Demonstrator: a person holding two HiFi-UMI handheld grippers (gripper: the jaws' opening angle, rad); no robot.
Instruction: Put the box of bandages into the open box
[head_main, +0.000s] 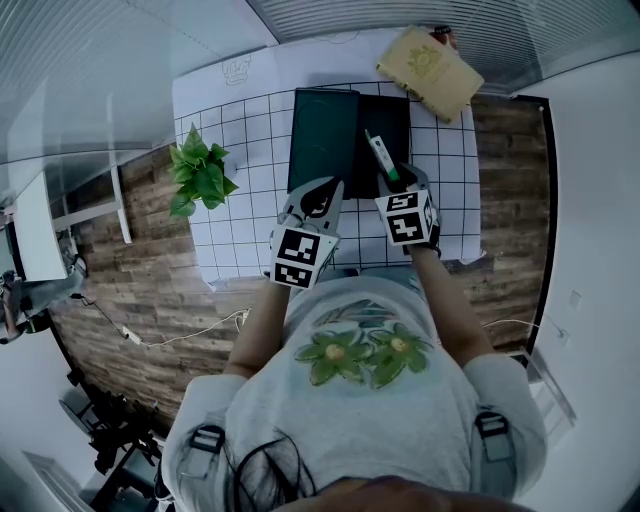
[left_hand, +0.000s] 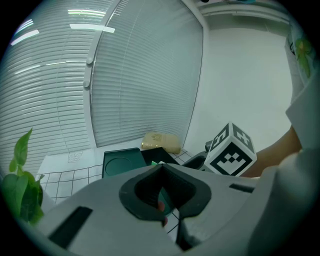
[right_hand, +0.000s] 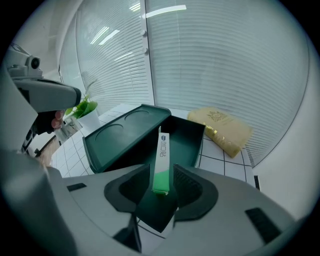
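The box of bandages (head_main: 380, 155) is a slim white and green carton. It stands tilted at the near edge of the open dark green box (head_main: 388, 112), whose lid (head_main: 322, 130) lies turned back to the left. In the right gripper view the carton (right_hand: 162, 160) rises between the jaws of my right gripper (right_hand: 161, 171), with a thin gap on each side, so this gripper is open. My right gripper (head_main: 395, 180) sits at the box's near rim. My left gripper (head_main: 318, 192) hovers by the lid's near edge, shut and holding nothing (left_hand: 161, 167).
A yellow packet (head_main: 430, 70) lies beyond the box at the far right. A potted plant (head_main: 200, 170) stands at the left of the white gridded mat (head_main: 240, 180). Wooden floor shows on both sides of the table.
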